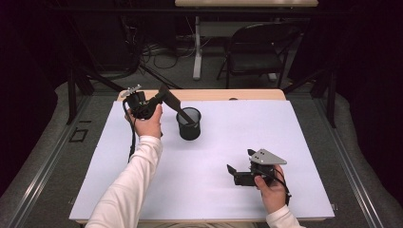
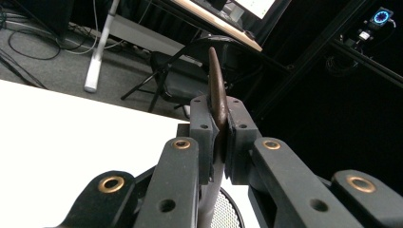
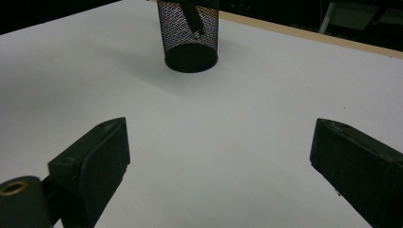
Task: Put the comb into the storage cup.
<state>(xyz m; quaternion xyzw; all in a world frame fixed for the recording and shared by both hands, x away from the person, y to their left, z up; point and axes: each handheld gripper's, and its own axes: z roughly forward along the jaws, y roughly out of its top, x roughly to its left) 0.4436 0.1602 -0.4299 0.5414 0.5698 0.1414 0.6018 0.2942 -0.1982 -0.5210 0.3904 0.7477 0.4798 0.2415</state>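
Note:
A black mesh cup [image 1: 189,126] stands on the white table sheet [image 1: 214,142], left of its middle. My left gripper [image 1: 163,96] hangs just left of and above the cup, shut on a dark brown flat stick [image 1: 178,107] that slants down into it. In the left gripper view the stick's thin edge [image 2: 217,90] rises between the pads of my left gripper [image 2: 218,118], with the cup's rim [image 2: 227,211] below. My right gripper [image 1: 240,161] rests low near the front right, open with nothing in it. In the right gripper view its jaws [image 3: 223,142] point at the cup [image 3: 190,42], and the stick's end [image 3: 192,19] shows through the mesh.
The sheet covers a wooden table [image 1: 247,94] whose far edge shows bare. Beyond it on the floor stand a folding chair [image 1: 259,52], a white desk leg [image 1: 197,47] and loose cables [image 1: 157,52]. Black frame posts [image 1: 71,90] flank the table.

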